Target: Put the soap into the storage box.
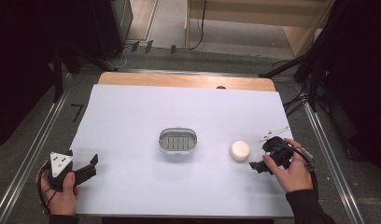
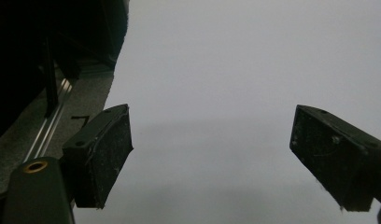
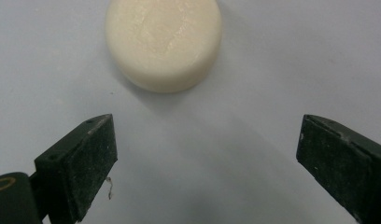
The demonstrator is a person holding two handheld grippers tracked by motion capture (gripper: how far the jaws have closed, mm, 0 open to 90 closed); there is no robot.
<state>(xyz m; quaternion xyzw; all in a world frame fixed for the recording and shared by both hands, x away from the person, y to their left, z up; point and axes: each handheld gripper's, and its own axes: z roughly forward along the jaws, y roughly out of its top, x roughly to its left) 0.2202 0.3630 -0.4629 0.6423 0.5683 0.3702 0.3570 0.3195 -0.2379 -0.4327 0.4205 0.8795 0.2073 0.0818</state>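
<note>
A round cream-white bar of soap (image 1: 239, 150) lies on the white sheet, right of centre. In the right gripper view the soap (image 3: 164, 41) sits just beyond the jaw tips, untouched. My right gripper (image 1: 257, 163) is a little to the soap's right, pointing at it, open with nothing between its jaws (image 3: 206, 168). A small oval grey dish with a slotted floor (image 1: 178, 141) stands at the middle of the sheet. My left gripper (image 1: 92, 164) rests at the near left corner, open and empty (image 2: 212, 156) over bare sheet.
The white sheet (image 1: 132, 112) covers a wooden table whose far edge (image 1: 186, 80) shows. Metal rails (image 1: 326, 140) run along both sides, with dark stands and cables beyond. Open sheet lies between the dish and my left gripper.
</note>
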